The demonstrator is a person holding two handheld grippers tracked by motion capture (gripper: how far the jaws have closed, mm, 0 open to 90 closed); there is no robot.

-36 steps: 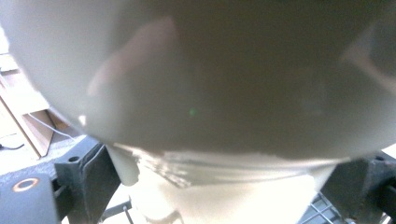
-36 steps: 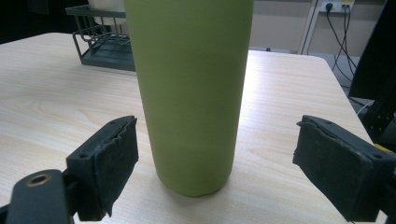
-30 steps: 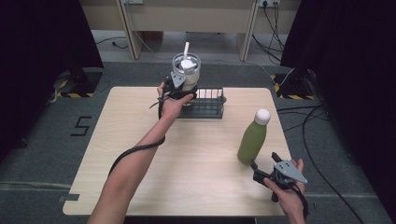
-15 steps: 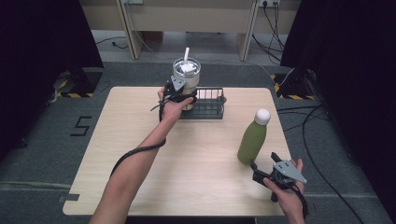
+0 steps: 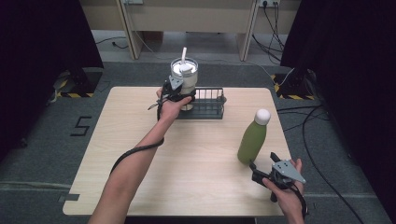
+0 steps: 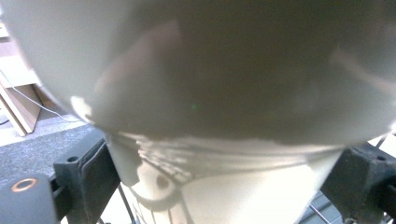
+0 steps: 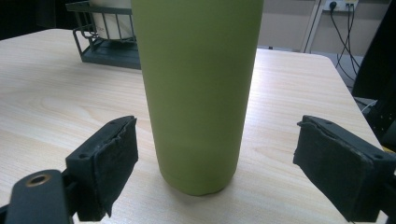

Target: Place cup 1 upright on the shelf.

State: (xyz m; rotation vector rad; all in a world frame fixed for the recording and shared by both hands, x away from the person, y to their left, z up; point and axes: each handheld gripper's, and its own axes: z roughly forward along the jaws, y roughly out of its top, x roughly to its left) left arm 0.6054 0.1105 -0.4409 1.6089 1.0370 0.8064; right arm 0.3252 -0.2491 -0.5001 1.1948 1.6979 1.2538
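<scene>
A cream tumbler [image 5: 185, 74] with a lid and a white straw stands upright at the left end of a black wire basket [image 5: 211, 106]. My left gripper [image 5: 181, 93] is shut on its lower body. In the left gripper view the tumbler [image 6: 210, 93] looms close and blurred, and the black pads [image 6: 91, 177] hug its tapered base. A green bottle [image 5: 252, 140] with a white cap stands at the table's right. My right gripper [image 5: 260, 164] sits just in front of the bottle, open. In the right gripper view its jaws stand wide on either side of the bottle [image 7: 201, 70] with clear gaps.
The basket [image 7: 107, 46] lies at the far middle of the light wooden table [image 5: 140, 186]. Grey floor, cables and dark curtains surround the table. The left forearm stretches across the table's middle.
</scene>
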